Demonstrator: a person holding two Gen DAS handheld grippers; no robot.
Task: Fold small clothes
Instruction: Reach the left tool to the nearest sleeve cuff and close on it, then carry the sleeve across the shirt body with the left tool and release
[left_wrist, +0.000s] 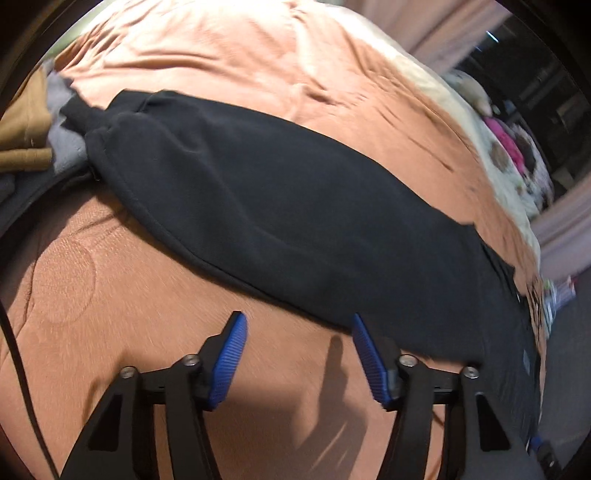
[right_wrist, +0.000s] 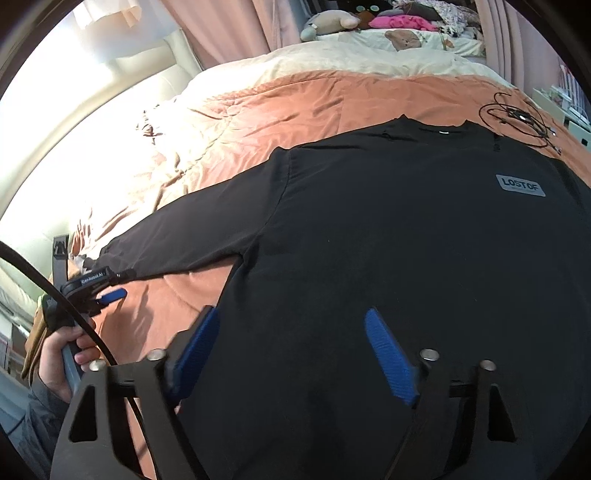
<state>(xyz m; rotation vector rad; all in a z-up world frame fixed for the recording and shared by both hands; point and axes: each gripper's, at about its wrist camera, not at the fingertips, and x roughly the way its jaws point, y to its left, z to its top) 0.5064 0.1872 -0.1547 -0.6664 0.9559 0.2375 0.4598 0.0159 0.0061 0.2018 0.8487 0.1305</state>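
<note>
A black sweatshirt (right_wrist: 388, 229) lay spread flat on an orange bedspread (right_wrist: 277, 107) covering the bed, its chest filling the centre and right of the right wrist view and one sleeve reaching toward the lower left of that frame. Only this view showed the grey patch (right_wrist: 520, 185) on the chest, the tangle of black cable (right_wrist: 517, 118) at the upper right, and the soft toys (right_wrist: 328, 22) at the top. It also caught the left claw (right_wrist: 110, 295) at the left edge, held by a hand (right_wrist: 59, 362) just beside the sleeve's cuff.

The left wrist view showed the sleeve (left_wrist: 280, 206) as a long black band crossing the frame, with a pile of brown and grey clothes (left_wrist: 33, 125) at the upper left. There the left claw (left_wrist: 297, 325) stood spread just below the sleeve's edge, nothing between its blue pads (left_wrist: 229, 365).

The right claw (right_wrist: 291, 321) stood spread over the sweatshirt's lower body, pinching nothing.
</note>
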